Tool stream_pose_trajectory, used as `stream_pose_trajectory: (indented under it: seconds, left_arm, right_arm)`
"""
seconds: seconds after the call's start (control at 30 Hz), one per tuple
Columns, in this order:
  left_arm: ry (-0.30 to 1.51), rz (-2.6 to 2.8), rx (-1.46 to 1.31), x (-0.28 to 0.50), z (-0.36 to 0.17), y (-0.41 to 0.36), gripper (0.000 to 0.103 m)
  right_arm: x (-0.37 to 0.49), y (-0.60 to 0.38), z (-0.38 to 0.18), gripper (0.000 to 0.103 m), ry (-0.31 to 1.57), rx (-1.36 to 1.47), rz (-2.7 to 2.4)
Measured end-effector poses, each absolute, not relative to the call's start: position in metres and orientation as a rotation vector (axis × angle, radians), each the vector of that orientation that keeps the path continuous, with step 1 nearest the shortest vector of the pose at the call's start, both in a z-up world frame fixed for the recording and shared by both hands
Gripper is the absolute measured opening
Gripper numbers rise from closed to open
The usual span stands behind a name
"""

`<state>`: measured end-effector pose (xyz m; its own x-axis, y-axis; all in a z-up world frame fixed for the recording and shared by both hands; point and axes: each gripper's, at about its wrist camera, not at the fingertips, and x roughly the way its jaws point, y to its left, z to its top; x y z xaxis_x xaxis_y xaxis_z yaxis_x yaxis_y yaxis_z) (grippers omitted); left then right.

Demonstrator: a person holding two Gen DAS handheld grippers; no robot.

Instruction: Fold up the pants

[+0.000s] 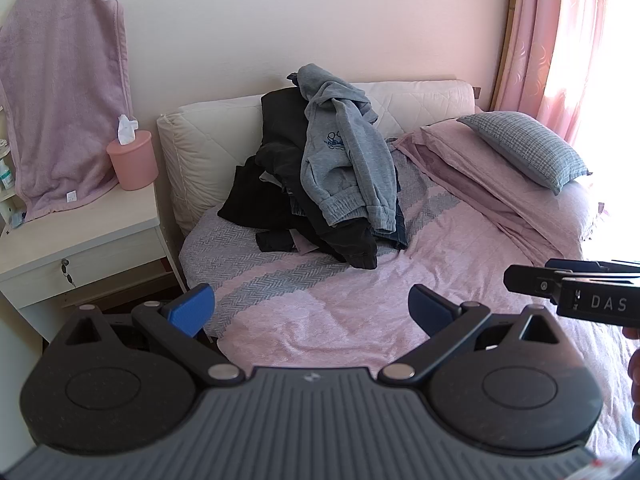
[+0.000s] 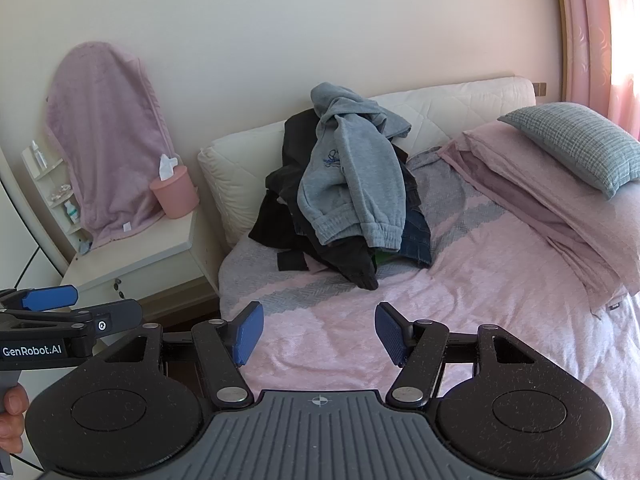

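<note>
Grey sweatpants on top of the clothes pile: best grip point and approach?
Grip the grey sweatpants at the ribbed elastic cuffs hanging over the pile's near edge. Come in from the front, low over the pink bedspread. The cuffs dangle free of the dark clothes beneath, so both open grippers, left and right, could probably take one each.

Pink tissue box (image 1: 132, 160) on white nightstand (image 1: 80, 232)

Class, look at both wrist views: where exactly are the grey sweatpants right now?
The grey sweatpants drape over the top of the dark clothes pile at the head of the bed, against the cream headboard, left of the pillows.
</note>
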<state>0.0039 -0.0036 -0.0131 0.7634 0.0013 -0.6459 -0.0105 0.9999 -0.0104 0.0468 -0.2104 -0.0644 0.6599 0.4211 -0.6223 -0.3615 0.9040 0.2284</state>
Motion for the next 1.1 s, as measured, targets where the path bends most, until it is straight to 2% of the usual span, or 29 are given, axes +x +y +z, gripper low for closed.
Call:
stream_pose_trajectory:
  seconds: [1.1]
  left_arm:
    - [0.710,0.019,-0.001,0.015,-0.012,-0.009,0.102]
  right_arm:
    - [0.061,-0.207,-0.069,0.059,0.741,0.108,0.445]
